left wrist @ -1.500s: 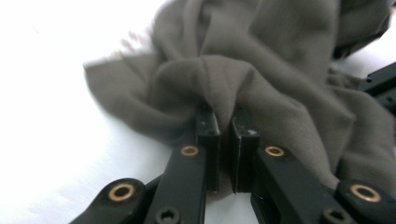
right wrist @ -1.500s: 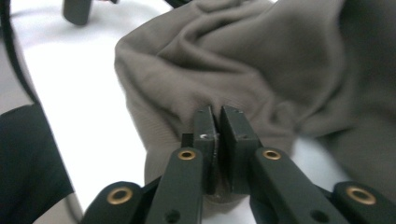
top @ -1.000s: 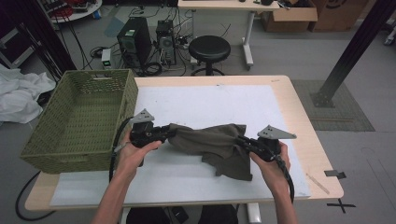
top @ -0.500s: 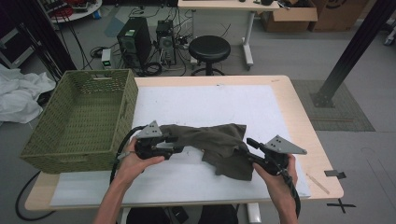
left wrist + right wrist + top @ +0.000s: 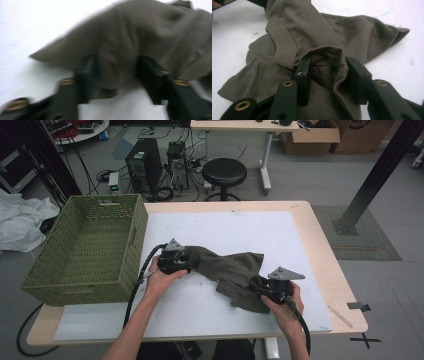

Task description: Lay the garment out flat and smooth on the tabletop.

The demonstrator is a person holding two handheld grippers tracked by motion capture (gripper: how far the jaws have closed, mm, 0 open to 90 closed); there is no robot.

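Observation:
An olive-brown shirt [image 5: 230, 267] lies crumpled on the white mat [image 5: 225, 227]. My left gripper [image 5: 192, 262] is at its left end, low over the mat. In the left gripper view the cloth [image 5: 120, 37] bunches between the parted jaws of that gripper [image 5: 117, 65], which have just been closing. My right gripper [image 5: 255, 285] is at the shirt's lower right part. There a loose fold [image 5: 307, 30] stands between the jaws of that gripper [image 5: 327, 62]. They have also just been closing, and slack shows around the fold.
A green woven basket [image 5: 107, 197] stands at the table's left edge, next to my left hand. The wooden table edge [image 5: 320, 250] runs along the right. Beyond the table are a stool [image 5: 224, 170], computer towers and cables on the floor.
The shirt was stretched between both grippers; now it lies slack on the mat. Both hands have sunk, the left one shifting sideways. Both pairs of jaws stand wider than a second ago.

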